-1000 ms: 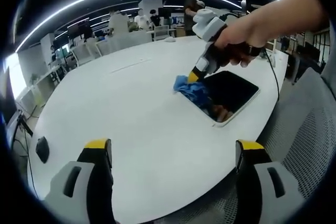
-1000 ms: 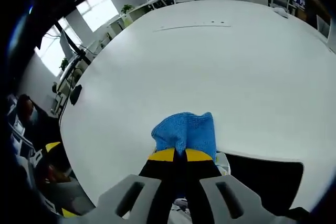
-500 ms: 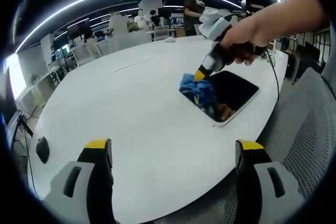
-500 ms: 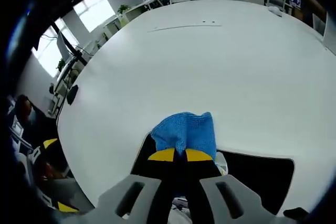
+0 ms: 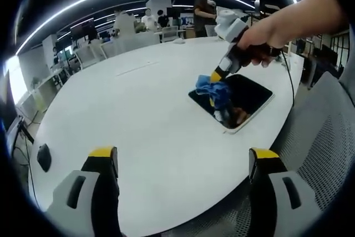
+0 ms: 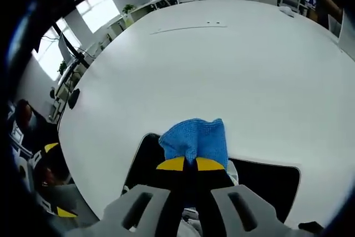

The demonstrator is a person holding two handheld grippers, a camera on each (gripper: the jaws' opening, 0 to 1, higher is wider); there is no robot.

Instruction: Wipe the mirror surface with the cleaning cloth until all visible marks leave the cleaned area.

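The left gripper point(image 5: 183, 162) hangs over the near edge of the round white table point(image 5: 127, 109), its two yellow-tipped jaws wide apart with nothing between them, and the work lies well ahead of its fingers and off to their right. There the flat rectangular mirror with a dark reflecting face and a thin white frame point(image 5: 249, 95) lies on the table, its long axis running away from these fingers on a slant toward the far right. The right gripper point(image 5: 219, 75), held in a person's hand point(image 5: 266, 31), is far the nearer of the two and presses the crumpled blue knitted cleaning cloth point(image 5: 213, 90) onto the mirror's near-left corner. From the right gripper view its jaws are closed together on the cloth point(image 6: 195, 140), which bulges out just past the fingertips (no marks on the glass can be made out here), while the dark mirror point(image 6: 266, 184) spreads mostly to the right of and behind the fingers, so I judge the coming stroke should run that way, along the long axis
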